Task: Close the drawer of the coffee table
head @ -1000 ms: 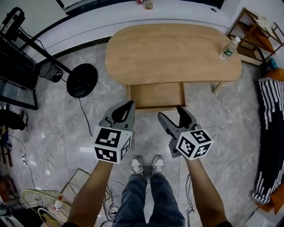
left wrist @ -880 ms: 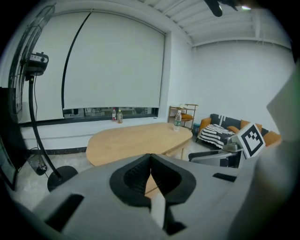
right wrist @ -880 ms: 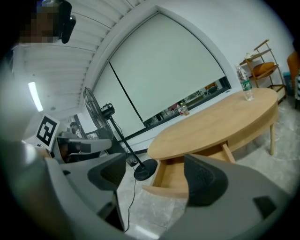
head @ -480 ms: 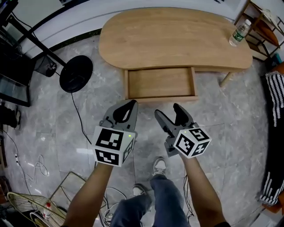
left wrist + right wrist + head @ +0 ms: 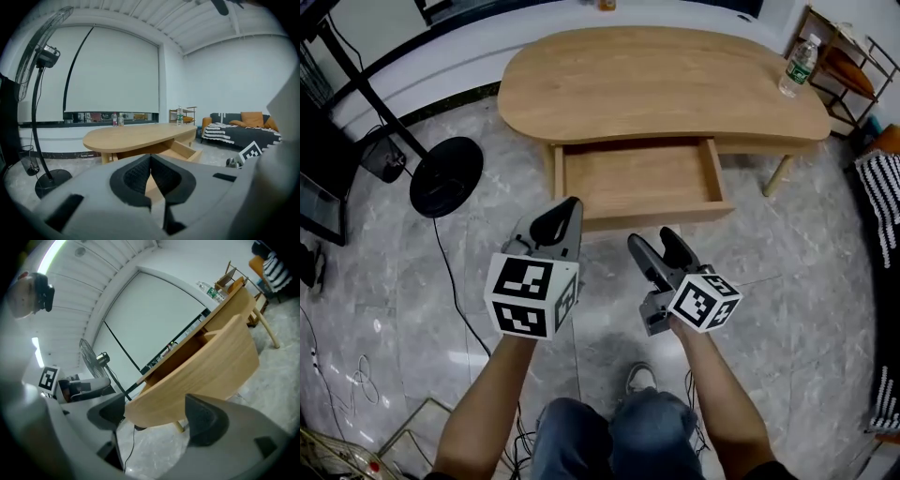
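The coffee table point(image 5: 656, 84) has an oval wooden top, and its drawer point(image 5: 637, 178) is pulled out towards me, empty inside. The drawer's front panel point(image 5: 661, 214) faces both grippers. My left gripper point(image 5: 571, 204) hangs just short of the panel's left part, its tips touching and nothing between them. My right gripper point(image 5: 650, 237) stands open a little before the panel's middle, holding nothing. In the right gripper view the drawer front point(image 5: 197, 376) fills the space beyond the spread jaws of the right gripper point(image 5: 157, 416). In the left gripper view the left gripper point(image 5: 150, 157) shows its pads meeting, with the open drawer point(image 5: 183, 150) behind.
A water bottle point(image 5: 798, 66) stands on the table's far right end. A floor fan's round black base point(image 5: 445, 175) sits left of the table, with cables trailing over the marble floor. A wooden shelf point(image 5: 844, 56) and a striped blanket point(image 5: 883, 202) are at the right.
Both grippers have sunk lower in front of the table. The drawer and table now look larger and nearer. The person's legs have shifted beneath the arms.
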Demonstrator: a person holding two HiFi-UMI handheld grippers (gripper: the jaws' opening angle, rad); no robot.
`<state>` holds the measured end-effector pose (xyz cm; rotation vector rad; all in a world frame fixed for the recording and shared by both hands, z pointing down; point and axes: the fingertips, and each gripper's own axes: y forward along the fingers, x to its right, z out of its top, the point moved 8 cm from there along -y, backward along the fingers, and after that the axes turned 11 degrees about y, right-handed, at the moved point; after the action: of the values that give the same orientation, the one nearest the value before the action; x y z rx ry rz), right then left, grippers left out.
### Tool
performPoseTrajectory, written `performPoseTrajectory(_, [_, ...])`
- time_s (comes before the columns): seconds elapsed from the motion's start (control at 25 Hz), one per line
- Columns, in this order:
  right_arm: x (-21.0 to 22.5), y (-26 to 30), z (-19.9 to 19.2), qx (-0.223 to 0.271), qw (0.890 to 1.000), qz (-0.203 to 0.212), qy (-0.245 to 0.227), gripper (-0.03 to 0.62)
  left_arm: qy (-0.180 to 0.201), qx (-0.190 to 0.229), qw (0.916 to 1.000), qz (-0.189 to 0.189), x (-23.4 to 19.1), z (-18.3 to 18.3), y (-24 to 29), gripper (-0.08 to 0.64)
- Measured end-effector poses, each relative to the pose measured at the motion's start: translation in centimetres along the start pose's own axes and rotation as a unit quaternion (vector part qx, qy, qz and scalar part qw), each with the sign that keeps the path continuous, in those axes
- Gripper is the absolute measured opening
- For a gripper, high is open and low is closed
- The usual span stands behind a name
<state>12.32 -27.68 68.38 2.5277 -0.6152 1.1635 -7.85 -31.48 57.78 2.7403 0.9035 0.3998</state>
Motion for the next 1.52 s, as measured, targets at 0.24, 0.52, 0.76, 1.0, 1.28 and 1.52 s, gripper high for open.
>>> performPoseTrajectory(0.24, [3.1,0.7,-2.3,0.025,0.999,0.018,0.035,0.391,0.019,0.029,0.9993,0.017,-0.5,-1.5,0.2,0.003])
performPoseTrajectory(0.52, [6.8,1.8,-4.1,0.079,0.985,0.042,0.149,0.463,0.019,0.054,0.9982,0.020,-0.7,-2.4,0.0,0.003])
performPoseTrajectory(0.76, [8.7,3.2,-4.3,0.104,0.975,0.067,0.185,0.465,0.031,0.054,0.9977,0.026,-1.3,-3.0,0.1,0.003])
performPoseTrajectory(1.0, [10.0,3.7,-3.7,0.118,0.970,0.050,0.206,0.435,0.030,0.048,0.9972,0.049,-2.6,-3.6,-0.4,0.003])
performPoseTrajectory(1.28, [8.8,4.1,-3.2,0.115,0.959,0.075,0.247,0.408,0.016,0.051,0.9968,0.059,-3.5,-3.8,-1.2,0.003])
performPoseTrajectory(1.52, [7.1,3.8,-2.5,0.108,0.953,0.054,0.278,0.443,0.006,0.058,0.9964,0.062,-3.5,-3.6,-1.3,0.003])
